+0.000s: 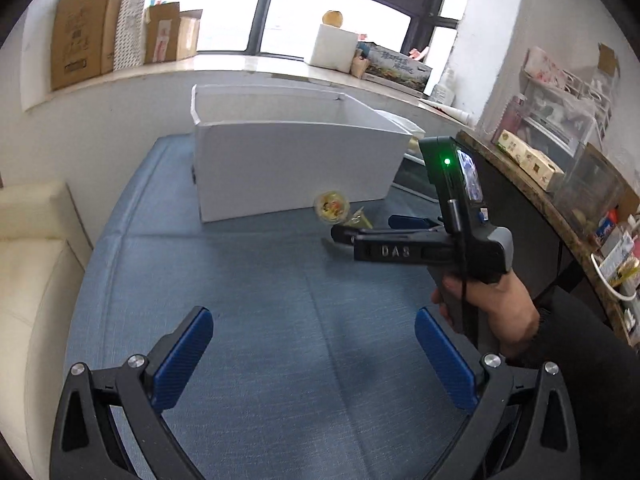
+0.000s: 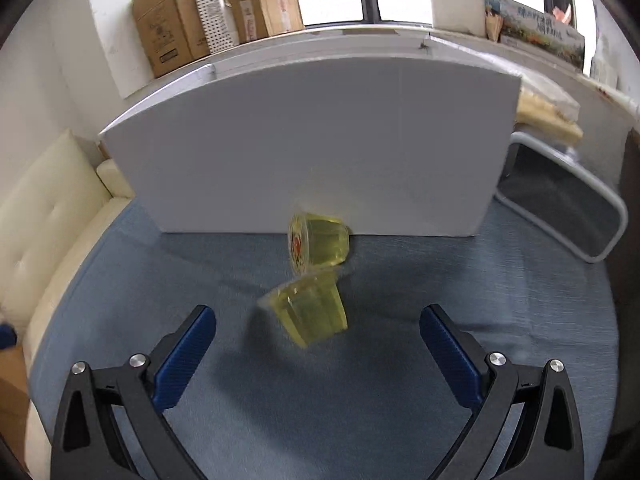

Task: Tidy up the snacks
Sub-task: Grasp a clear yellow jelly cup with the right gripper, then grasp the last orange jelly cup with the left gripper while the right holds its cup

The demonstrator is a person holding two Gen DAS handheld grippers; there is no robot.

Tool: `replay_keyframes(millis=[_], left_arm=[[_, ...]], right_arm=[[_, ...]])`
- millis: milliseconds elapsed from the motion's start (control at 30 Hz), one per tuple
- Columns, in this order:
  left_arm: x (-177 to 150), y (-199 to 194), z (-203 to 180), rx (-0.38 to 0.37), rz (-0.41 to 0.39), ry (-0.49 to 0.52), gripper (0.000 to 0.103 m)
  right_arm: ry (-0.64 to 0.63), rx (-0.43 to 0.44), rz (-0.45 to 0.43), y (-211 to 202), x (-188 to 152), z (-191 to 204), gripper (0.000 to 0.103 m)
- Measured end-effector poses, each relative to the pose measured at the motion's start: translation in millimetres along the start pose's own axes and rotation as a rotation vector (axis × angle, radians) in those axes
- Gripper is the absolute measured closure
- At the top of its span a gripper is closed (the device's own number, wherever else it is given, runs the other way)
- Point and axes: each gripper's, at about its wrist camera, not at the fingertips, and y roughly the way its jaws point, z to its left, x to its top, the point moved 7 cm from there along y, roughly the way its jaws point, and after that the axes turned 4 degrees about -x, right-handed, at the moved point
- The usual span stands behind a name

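two yellow jelly cups on the blue mat (image 2: 400,380), both lying on their sides. far jelly cup (image 2: 318,243) tipped over right against the front wall of the white box (image 2: 312,140), printed lid facing left, seemingly touching the wall. near jelly cup (image 2: 310,310) just in front of it, blurry (motion smear, so can't tell exact tilt), looks to be touching or nearly touching the far one.

right gripper (image 2: 318,330) spread wide, blue pads (image 2: 184,356) on either side of the near cup but well clear of it, gripping nothing. from the left wrist view, same right gripper (image 1: 370,229) seen side-on, held in the right hand (image 1: 486,304), pointed toward the cups near the box's front right corner; only the far jelly cup (image 1: 331,207) clearly readable there, the other mostly hidden behind the fingers.

left gripper (image 1: 314,346) also spread wide, nothing between the pads (image 1: 182,356), hovering over bare mat toward the near edge, well apart from the cups.

white box sitting toward the far edge of the mat, open top. cream sofa (image 1: 28,260) along the mat's left edge, cardboard boxes (image 1: 84,28) up on the window ledge, cluttered counter (image 1: 560,208) off the right edge.
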Motion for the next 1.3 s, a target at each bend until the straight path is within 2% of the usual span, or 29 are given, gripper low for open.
replay_keyframes(millis=[33,67,167,200,400,667,767,867,1033,1133,1233,1300], left_arm=[[-2,0,2,-0.003,0.002,-0.011,0.000],[-3,1,4,-0.003,0.006,-0.013,0.000],[-5,3,7,0.011,0.010,-0.012,0.000],[-6,5,7,0.009,0.013,-0.014,0.000],[0,14,-1,0.022,0.025,0.014,0.000],[26,58,-22,0.030,0.053,0.060,0.000],[38,83,-31,0.075,0.065,0.076,0.000],[47,113,-36,0.074,0.078,0.052,0.000],[61,168,-40,0.157,0.126,0.090,0.000],[67,193,-33,0.201,0.145,0.071,0.000],[70,210,-20,0.200,0.161,0.014,0.000],[75,215,-17,0.231,0.152,0.048,0.000]], right_arm=[[0.000,-0.012,0.008,3,0,-1,0.007],[-0.003,-0.017,0.015,5,-1,-2,0.029],[-0.036,-0.023,0.024,8,-2,0,0.054],[-0.043,-0.003,0.023,8,-2,1,0.056],[-0.025,0.031,-0.005,-4,-8,-8,0.057],[0.013,0.012,-0.084,-67,-28,-44,0.056],[0.040,-0.005,-0.103,-88,-34,-59,0.056],[0.069,-0.024,-0.121,-104,-43,-74,0.056],[0.134,-0.015,-0.136,-123,-63,-97,0.056],[0.162,-0.007,-0.132,-124,-71,-105,0.057],[0.175,-0.003,-0.136,-128,-75,-112,0.057],[0.178,-0.004,-0.139,-128,-76,-114,0.057]])
